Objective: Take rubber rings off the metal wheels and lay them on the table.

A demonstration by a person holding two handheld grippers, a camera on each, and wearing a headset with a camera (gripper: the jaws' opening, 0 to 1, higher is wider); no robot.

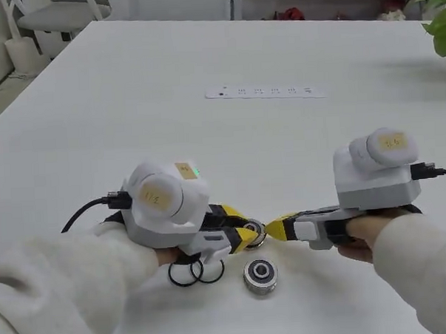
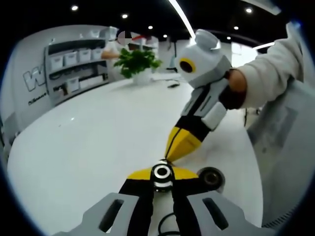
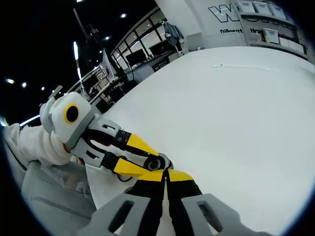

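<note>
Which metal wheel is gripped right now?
The metal wheel clamped in the left hand-held gripper; the other wheel lies flat on the table beside two loose rubber rings.

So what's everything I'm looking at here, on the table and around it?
Table: one, white, under everything.
Power strip: one, white, flat on the table beyond the grippers.
Loose wheel: one, silvery metal, lying on the table near the person.
Held wheel: one, silvery metal, clamped in the left gripper's jaws.
Rubber rings: two, black, side by side on the table left of the loose wheel.
Plant: one, green, far right.
Chair: one, pale, past the far left corner.
Left gripper: one, white with yellow-black jaws, shut.
Right gripper: one, same colours, jaws together, tips against the held wheel.
Sleeves: two, white.
</note>
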